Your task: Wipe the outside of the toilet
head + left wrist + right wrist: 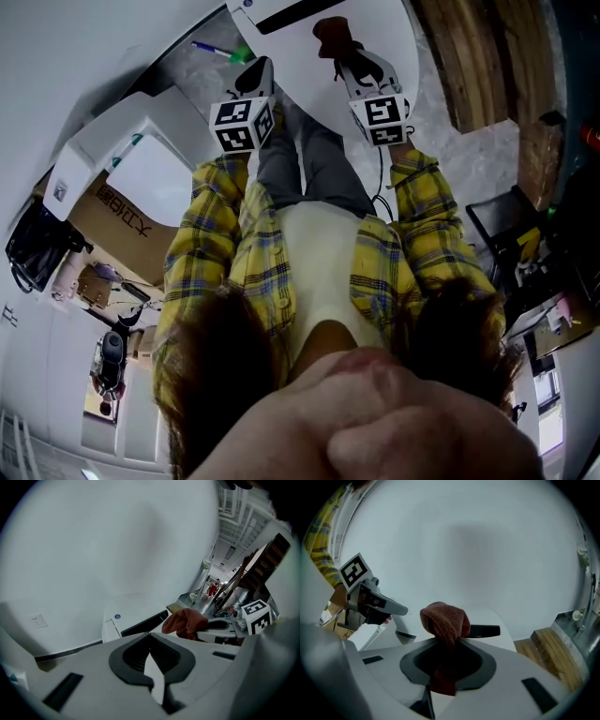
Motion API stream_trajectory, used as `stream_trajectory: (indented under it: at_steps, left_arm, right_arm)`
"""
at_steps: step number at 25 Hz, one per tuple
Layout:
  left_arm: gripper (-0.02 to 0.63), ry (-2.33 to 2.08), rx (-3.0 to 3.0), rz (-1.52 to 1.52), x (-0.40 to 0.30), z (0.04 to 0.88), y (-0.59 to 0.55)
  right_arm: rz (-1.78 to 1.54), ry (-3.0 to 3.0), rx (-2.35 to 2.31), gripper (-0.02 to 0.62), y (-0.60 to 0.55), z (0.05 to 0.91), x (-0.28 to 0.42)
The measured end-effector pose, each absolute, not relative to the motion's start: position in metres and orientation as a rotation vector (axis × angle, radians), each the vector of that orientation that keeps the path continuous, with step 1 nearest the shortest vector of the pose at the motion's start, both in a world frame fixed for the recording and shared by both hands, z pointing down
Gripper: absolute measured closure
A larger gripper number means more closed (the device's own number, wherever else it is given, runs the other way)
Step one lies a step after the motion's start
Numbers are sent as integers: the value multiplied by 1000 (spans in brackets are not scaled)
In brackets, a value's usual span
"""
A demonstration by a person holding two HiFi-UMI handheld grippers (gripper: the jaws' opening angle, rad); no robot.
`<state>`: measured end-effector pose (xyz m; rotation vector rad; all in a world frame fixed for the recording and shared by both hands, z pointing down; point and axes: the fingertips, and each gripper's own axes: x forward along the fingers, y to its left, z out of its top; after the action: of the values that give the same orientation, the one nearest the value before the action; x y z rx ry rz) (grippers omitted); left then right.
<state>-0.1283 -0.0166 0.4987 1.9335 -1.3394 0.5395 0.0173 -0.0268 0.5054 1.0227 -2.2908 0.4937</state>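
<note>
The white toilet [375, 23] stands right in front of me against a white wall; its tank and lid [136, 616] also fill the middle of the right gripper view [487, 620]. My right gripper [345, 54] [447, 641] is shut on a rust-red cloth [445, 620] [333, 36], bunched above the jaws and held over the toilet top. In the left gripper view the cloth [185, 620] shows on the right. My left gripper [253, 77] [150, 637] is shut with nothing in it, level with the right gripper and to its left, beside the toilet.
A white tub-like fixture [141, 159] and a cardboard box [112, 220] lie to the left. A green-and-blue pen-like item [220, 52] rests on the marbled floor. Wooden planks [469, 56] [555, 653] stand to the right, with a black chair [502, 220] behind.
</note>
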Motion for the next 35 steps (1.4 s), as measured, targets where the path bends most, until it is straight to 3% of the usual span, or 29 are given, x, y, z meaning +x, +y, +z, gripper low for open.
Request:
stream_trajectory:
  at_steps: [14,20,35]
  left_arm:
    - [598,-1365,1864,566,-145,517,24]
    - [598,-1346,1856,585,-141,525,30]
    - [598,-1294,1887,612,-120,528,23]
  right_arm:
    - [594,-2325,651,505,48,564,-63]
    - [596,-2156,661,505,37,611,-28]
    - [632,-1958,990,505,-26,627,84]
